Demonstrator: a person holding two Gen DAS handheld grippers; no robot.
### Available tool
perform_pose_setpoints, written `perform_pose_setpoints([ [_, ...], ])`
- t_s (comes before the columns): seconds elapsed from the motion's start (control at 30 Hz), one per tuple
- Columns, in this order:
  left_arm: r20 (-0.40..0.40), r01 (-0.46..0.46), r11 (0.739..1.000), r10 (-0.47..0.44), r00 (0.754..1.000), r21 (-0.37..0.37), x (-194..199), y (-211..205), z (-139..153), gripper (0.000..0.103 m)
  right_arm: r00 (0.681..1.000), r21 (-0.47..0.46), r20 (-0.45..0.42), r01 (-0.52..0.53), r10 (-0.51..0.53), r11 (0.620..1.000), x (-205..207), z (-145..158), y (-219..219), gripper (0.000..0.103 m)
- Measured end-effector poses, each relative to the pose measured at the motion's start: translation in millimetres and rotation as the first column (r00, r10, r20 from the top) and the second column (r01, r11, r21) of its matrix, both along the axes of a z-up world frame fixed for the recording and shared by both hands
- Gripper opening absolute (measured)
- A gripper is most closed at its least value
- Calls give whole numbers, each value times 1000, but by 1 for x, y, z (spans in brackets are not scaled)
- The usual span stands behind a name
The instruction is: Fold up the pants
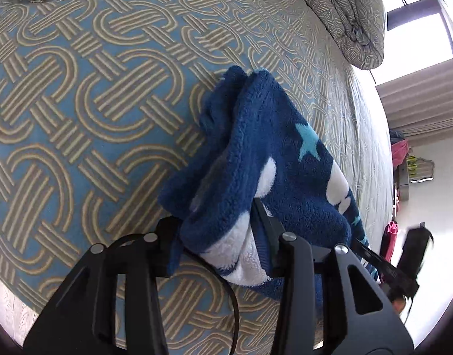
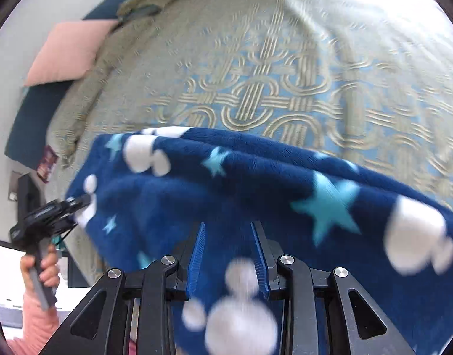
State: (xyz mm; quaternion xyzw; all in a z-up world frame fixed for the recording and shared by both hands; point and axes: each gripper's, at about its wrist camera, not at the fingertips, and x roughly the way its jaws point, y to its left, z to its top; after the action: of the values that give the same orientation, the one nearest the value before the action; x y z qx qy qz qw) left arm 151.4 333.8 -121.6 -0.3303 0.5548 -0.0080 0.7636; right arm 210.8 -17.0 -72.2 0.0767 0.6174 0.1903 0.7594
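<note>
The pants (image 1: 256,159) are dark blue fleece with white blobs and light blue stars. In the left wrist view my left gripper (image 1: 223,222) is shut on a bunched edge of them, held above the bed. In the right wrist view the pants (image 2: 256,189) hang stretched across the frame, blurred. My right gripper (image 2: 229,227) has the fleece between its blue-padded fingers (image 2: 198,251); a gap shows between the pads, filled with fabric. The left gripper (image 2: 75,204) also shows there at the far left, holding the pants' other end in a hand with a pink sleeve.
The bed (image 1: 93,103) under the pants has a blue and beige knot-pattern cover. A folded quilt (image 1: 345,14) lies at its far right corner. A pink pillow (image 2: 66,53) sits at the head. A window and curtain (image 1: 419,97) are beyond the bed.
</note>
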Motion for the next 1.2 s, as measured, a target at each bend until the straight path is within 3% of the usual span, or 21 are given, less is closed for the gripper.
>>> perform_pose_setpoints([
  [0.07,24,22,1000,-22,999,11,4,0,2,38,1000,-54,-16,3,-4,999,23,-15,9,30],
  [0.1,47,39,999,-39,998,17,8,-2,5,28,1000,-66,18,13,-12,998,34,-14,12,30],
  [0.2,121,67,997,-71,990,42,20,-4,18,25,983,-206,171,109,-74,972,67,7,17,31],
  [0.23,152,75,996,-82,985,51,23,-6,24,25,981,-194,177,111,-76,975,74,15,19,31],
  [0.3,223,110,989,-131,966,101,29,-15,39,25,991,-14,133,12,-10,1000,79,29,31,31],
  [0.37,266,143,975,-185,946,168,28,-24,48,25,990,90,86,-118,111,989,79,35,55,33],
  [0.4,267,151,968,-202,942,198,27,-27,48,25,979,116,70,-197,190,974,78,35,71,39],
  [0.5,181,136,974,-169,969,182,19,-19,23,28,939,86,79,-342,335,936,72,32,111,54],
  [0.57,119,84,993,-94,988,87,7,0,1,36,910,34,92,-409,405,912,71,25,140,55],
  [0.63,123,16,999,-10,992,-48,-10,20,-13,38,885,33,73,-463,460,886,70,17,164,56],
  [0.67,124,12,998,-4,992,-61,-15,23,-13,38,866,45,56,-499,497,865,72,12,178,58],
  [0.87,119,50,995,-59,991,81,-12,11,0,50,732,58,58,-681,679,730,81,-1,253,76],
  [1.0,125,52,997,-59,990,62,-12,13,-2,61,671,98,-21,-737,742,669,89,-25,290,77],
  [1.03,126,54,997,-61,990,52,-12,13,-2,61,673,88,-45,-734,739,674,89,-30,293,75],
  [1.07,126,59,998,-63,990,37,-13,13,-1,61,678,61,-100,-726,728,684,88,-40,301,52],
  [1.13,126,72,997,-74,989,23,-14,12,-2,61,698,12,-100,-712,709,702,83,-41,315,25],
  [1.17,130,74,997,-78,988,33,-13,9,0,57,709,15,-94,-701,699,713,80,-34,318,17],
  [1.2,138,69,997,-73,988,33,-14,8,3,42,723,0,-80,-689,687,725,77,-27,318,14],
])
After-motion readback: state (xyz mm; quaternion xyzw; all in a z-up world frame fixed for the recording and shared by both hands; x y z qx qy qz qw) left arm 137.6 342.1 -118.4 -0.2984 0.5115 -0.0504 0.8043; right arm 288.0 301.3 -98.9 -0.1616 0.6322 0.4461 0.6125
